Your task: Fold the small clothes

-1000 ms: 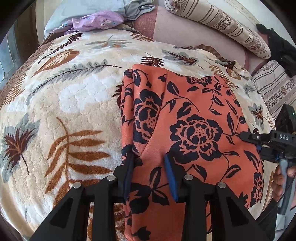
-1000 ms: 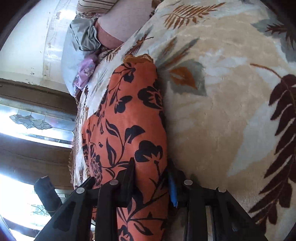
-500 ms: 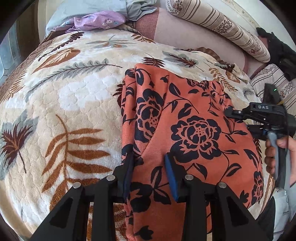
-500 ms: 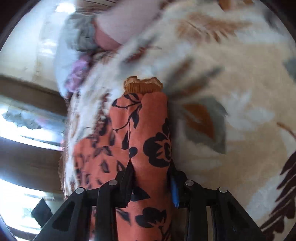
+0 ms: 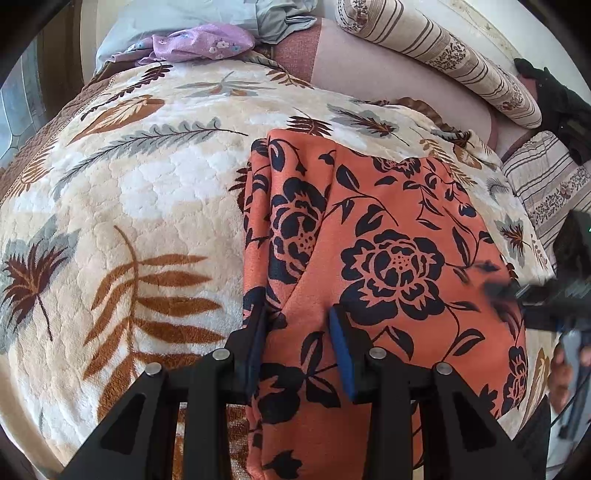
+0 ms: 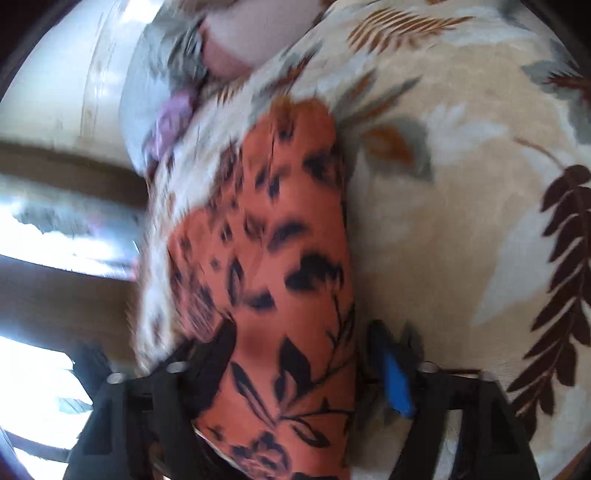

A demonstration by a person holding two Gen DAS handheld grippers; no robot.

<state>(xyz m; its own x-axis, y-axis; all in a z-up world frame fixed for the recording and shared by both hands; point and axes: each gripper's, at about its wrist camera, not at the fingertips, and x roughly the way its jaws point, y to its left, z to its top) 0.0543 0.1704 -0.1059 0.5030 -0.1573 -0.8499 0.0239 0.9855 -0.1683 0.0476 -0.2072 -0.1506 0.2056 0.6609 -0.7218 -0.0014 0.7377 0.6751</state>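
Note:
An orange garment with black flowers [image 5: 388, 236] lies flat on the leaf-print blanket [image 5: 129, 221]. My left gripper [image 5: 299, 332] is shut on the garment's near left edge, cloth between its blue pads. My right gripper [image 6: 306, 354] stands at the garment's right edge [image 6: 288, 258]; its jaws are wide apart around the cloth, and the view is blurred. The right gripper also shows blurred at the right edge of the left wrist view [image 5: 535, 295], held by a hand.
Striped pillows [image 5: 443, 48] and a pink cushion [image 5: 388, 77] lie at the bed's head. A purple garment [image 5: 199, 40] and grey cloth [image 5: 280, 14] lie at the back left. A window [image 6: 44, 229] is beside the bed.
My right gripper's jaws have opened from the garment's edge and it has dropped back low toward the near right. My left gripper has stayed put, still gripping.

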